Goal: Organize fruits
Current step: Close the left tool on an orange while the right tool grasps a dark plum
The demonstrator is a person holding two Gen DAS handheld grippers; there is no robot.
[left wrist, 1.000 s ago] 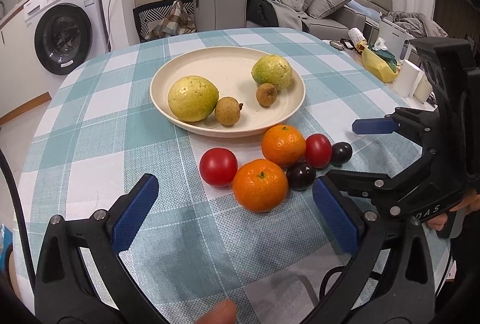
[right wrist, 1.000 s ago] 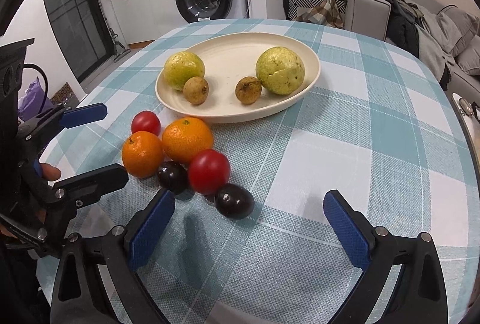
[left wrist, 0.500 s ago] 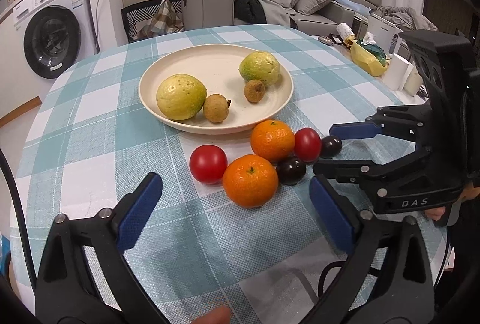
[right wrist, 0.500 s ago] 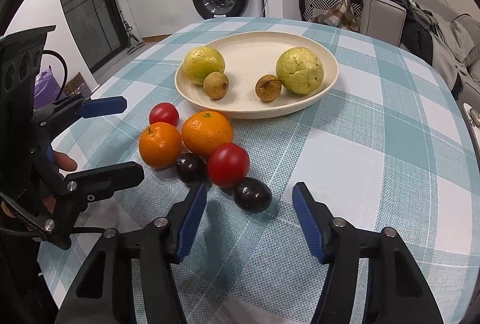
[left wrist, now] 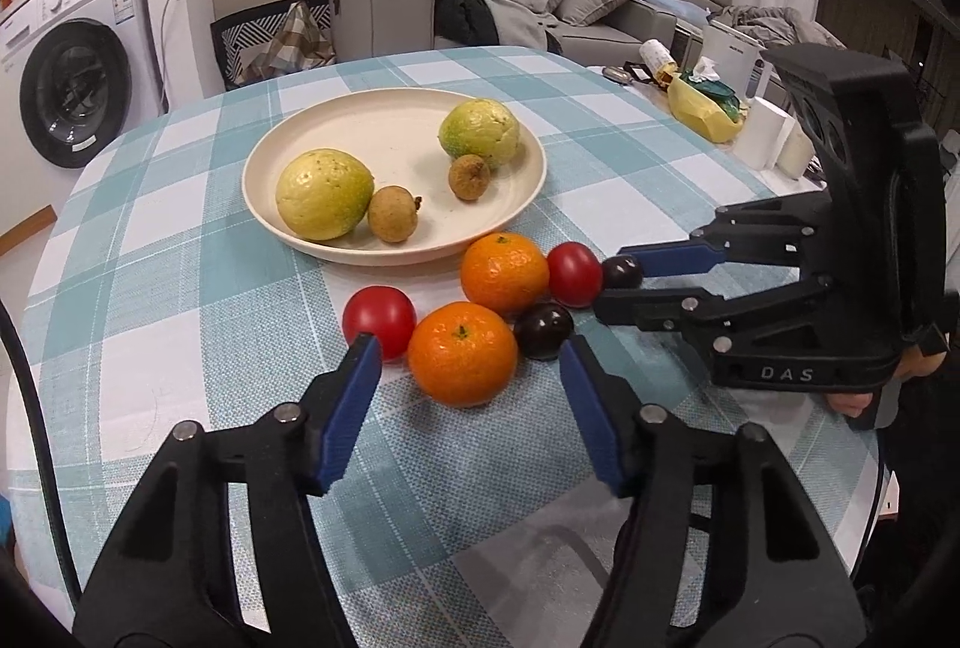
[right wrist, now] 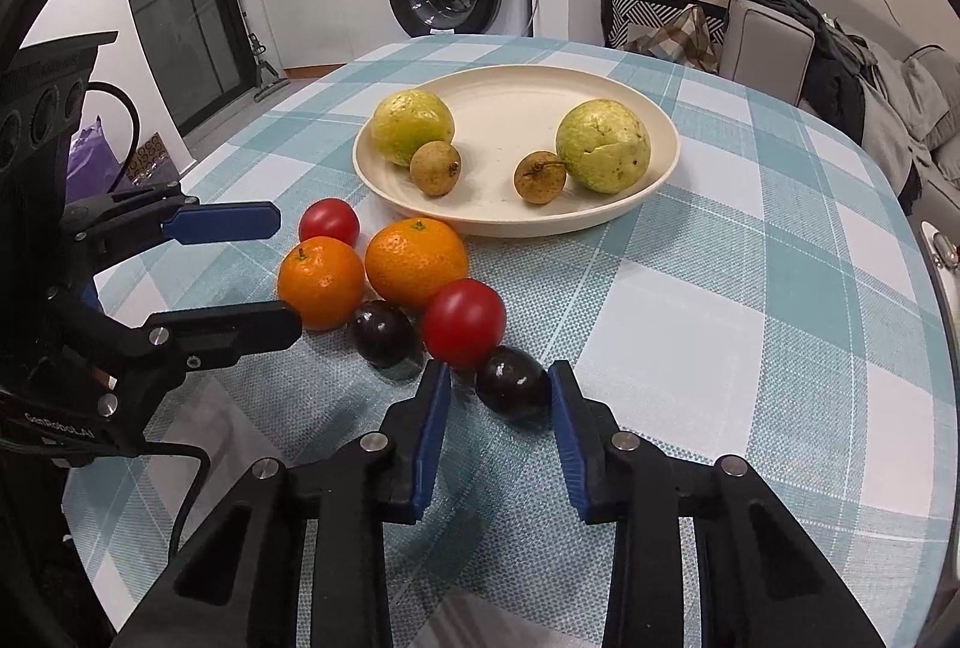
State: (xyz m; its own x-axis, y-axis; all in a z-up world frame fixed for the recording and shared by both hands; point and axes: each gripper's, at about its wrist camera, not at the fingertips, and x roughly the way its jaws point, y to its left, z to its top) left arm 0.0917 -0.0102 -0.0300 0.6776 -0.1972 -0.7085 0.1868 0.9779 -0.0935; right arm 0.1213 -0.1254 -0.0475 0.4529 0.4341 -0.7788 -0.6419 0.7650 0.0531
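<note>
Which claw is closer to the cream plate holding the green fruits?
Judging by both views, the left claw, though not by much. It straddles an orange one fruit from the plate. The right claw straddles a dark plum at the cluster's outer end.

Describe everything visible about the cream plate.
The cream plate is round and shallow with a low raised rim, matte and plastic-looking. It sits flat on the checked tablecloth. It holds two yellow-green guavas and two small brown longans. An orange lies at its near rim.
</note>
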